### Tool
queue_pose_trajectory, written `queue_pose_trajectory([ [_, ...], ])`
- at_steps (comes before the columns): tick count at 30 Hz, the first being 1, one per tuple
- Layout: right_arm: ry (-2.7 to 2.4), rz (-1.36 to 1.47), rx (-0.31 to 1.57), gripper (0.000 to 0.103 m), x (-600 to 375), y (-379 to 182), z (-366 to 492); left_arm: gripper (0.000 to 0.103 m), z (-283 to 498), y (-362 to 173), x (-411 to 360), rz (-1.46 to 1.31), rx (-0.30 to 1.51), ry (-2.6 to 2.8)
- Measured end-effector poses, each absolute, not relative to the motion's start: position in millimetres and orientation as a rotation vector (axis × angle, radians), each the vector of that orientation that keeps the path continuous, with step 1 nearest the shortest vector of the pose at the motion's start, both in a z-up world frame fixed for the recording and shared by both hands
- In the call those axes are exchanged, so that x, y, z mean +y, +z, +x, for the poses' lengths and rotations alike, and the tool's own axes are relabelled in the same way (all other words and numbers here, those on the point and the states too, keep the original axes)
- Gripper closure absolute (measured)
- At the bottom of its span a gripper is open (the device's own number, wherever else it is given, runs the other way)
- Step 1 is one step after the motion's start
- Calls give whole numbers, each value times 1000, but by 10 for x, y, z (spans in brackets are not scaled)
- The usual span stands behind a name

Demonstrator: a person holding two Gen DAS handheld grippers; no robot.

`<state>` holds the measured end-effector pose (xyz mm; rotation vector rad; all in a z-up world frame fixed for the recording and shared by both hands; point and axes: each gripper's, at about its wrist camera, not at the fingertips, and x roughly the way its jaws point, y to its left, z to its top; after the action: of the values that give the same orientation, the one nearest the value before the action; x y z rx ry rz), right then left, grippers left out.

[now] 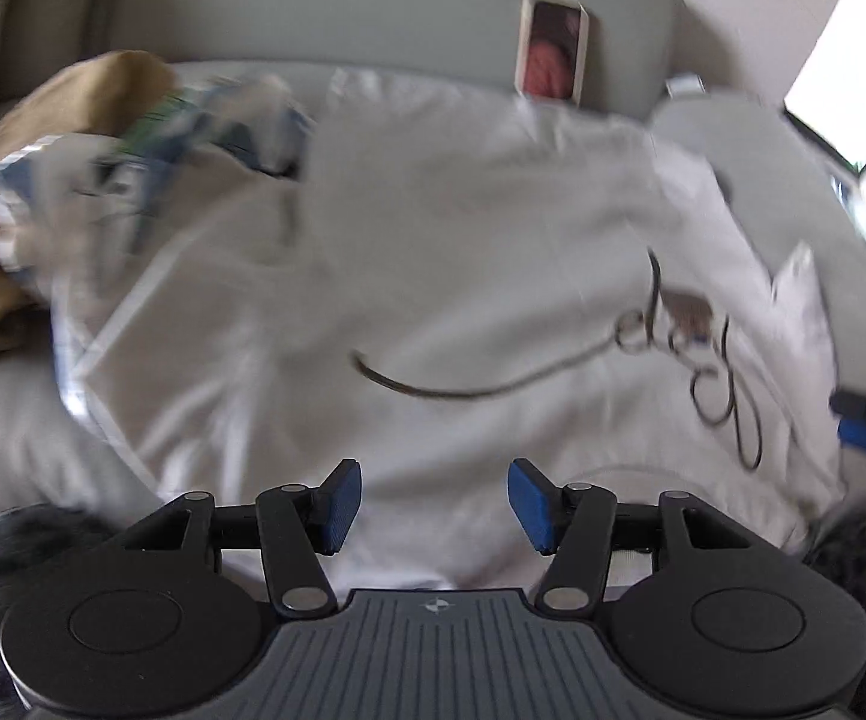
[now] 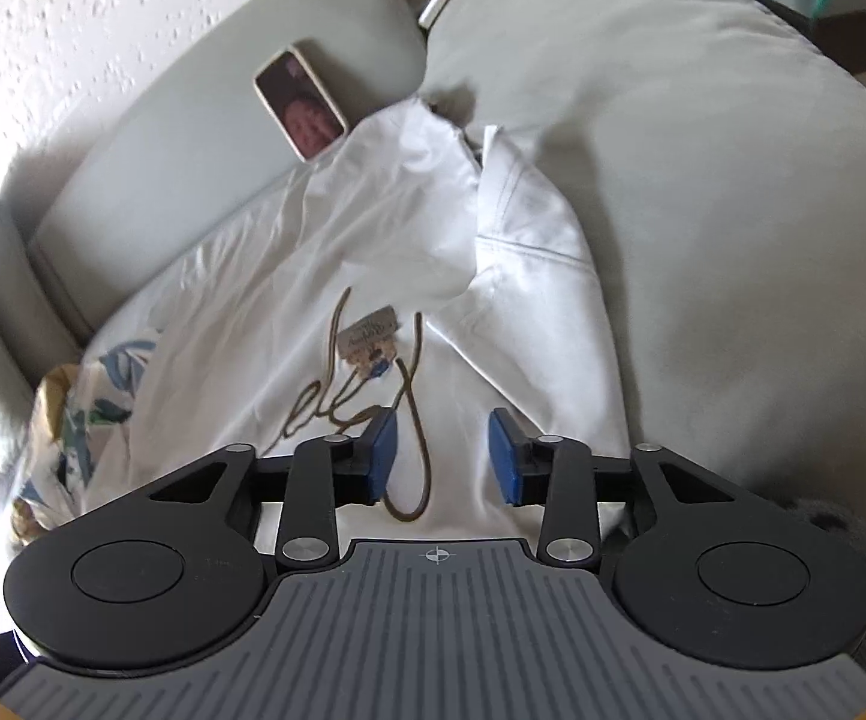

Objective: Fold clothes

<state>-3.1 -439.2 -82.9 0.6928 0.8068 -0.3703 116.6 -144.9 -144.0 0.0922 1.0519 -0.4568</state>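
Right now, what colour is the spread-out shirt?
White shirt with dark script lettering; clearest in the right wrist view.

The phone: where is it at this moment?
The phone leans against the sofa backrest, just beyond the white shirt's far edge; upper centre in the left wrist view, upper left in the right.

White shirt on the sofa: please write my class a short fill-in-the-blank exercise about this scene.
1. The white shirt bears looping script in ____ thread.
2. The phone leans against the sofa's ____.
3. Between the right gripper fingers there is ____ held.
4. The leaf-print garment has ____ and green leaves.

Missing words: brown; backrest; nothing; blue
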Motion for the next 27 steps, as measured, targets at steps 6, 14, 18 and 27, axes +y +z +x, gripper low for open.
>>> queue_pose_trajectory([
  [6,-298,641,944,51,-4263,-936,59,46,1156,-1469,-1344,76,1059,-421],
  [14,-203,1008,1030,55,-3918,-1292,-335,48,1074,-1337,-1094,-35,1078,-399],
  [18,-296,1061,981,57,-3800,-1429,-437,47,1030,-1297,-1052,-54,1066,-419],
  [27,-369,1014,901,100,-3672,-1514,-530,48,1004,-1315,-1003,-65,1069,-388],
])
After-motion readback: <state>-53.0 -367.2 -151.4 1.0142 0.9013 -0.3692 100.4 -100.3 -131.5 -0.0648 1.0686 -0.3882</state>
